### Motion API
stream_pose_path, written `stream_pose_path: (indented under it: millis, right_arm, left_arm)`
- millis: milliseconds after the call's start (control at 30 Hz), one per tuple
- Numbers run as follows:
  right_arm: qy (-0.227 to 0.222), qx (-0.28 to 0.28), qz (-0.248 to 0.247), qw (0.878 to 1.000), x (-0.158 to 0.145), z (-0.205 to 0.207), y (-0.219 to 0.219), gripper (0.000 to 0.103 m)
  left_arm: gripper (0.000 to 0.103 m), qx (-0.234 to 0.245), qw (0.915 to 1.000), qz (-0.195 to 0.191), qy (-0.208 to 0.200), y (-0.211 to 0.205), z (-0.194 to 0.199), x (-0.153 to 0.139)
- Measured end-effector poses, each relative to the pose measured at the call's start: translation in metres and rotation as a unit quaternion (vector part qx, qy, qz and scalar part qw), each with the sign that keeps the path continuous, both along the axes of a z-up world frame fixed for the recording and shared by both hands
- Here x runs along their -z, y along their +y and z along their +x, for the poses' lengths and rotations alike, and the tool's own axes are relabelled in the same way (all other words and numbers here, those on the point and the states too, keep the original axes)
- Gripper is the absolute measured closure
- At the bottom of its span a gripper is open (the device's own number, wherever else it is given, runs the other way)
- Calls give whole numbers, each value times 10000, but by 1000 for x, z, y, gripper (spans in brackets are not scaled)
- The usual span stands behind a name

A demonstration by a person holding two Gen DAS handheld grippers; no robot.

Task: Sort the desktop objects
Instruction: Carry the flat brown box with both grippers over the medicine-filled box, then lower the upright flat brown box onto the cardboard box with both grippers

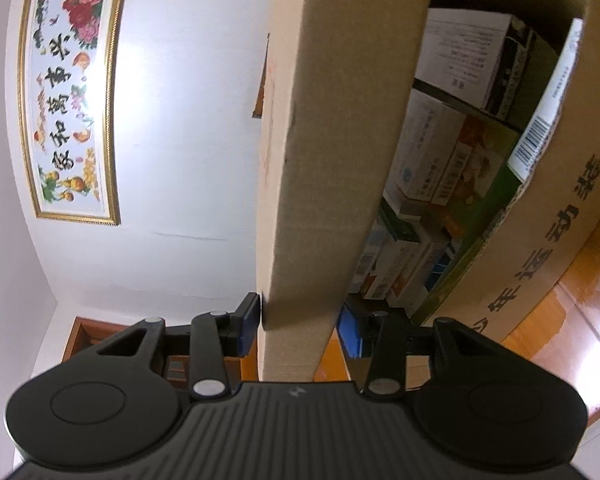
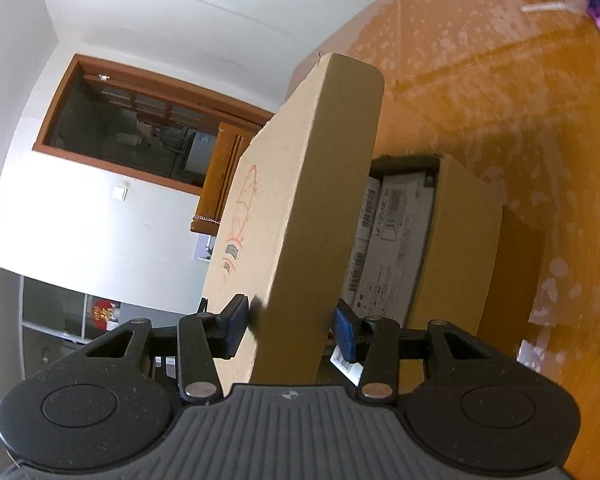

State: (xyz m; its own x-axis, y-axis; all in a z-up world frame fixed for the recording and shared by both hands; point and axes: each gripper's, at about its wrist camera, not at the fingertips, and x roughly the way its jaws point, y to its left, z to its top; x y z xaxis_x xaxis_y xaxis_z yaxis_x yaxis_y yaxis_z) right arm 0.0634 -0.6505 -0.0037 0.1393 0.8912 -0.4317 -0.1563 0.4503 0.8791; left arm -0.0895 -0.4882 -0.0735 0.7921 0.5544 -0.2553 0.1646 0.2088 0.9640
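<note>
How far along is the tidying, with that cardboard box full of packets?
Done: small packets are already stacked inside the cardboard box. In hand: both grippers, left and right, straddle its lid flap. Left: closing it, and clearing the items at the table's far corner.

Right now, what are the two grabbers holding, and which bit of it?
Both sit on the cardboard box lid, at its edge. The left gripper is clamped on it. The right gripper straddles the same lid, jaws slightly apart from it.

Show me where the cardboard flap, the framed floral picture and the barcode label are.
cardboard flap [image 1: 332, 152]: left wrist view, on its broad inner face.
framed floral picture [image 1: 70, 100]: left wrist view, on its middle.
barcode label [image 1: 534, 142]: left wrist view, on the bars.
</note>
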Motion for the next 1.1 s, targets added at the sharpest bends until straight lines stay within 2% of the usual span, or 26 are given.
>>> stream_pose_path:
  millis: [433,1100]
  right_arm:
    - [890,165,400,9951,52,1,-4,51]
    - [1039,109,361,9939,56,8,-2,50]
  left_arm:
    - [59,-32,9994,208,261,-2,-3,13]
    - [59,-35,9990,255,359,1,-1,18]
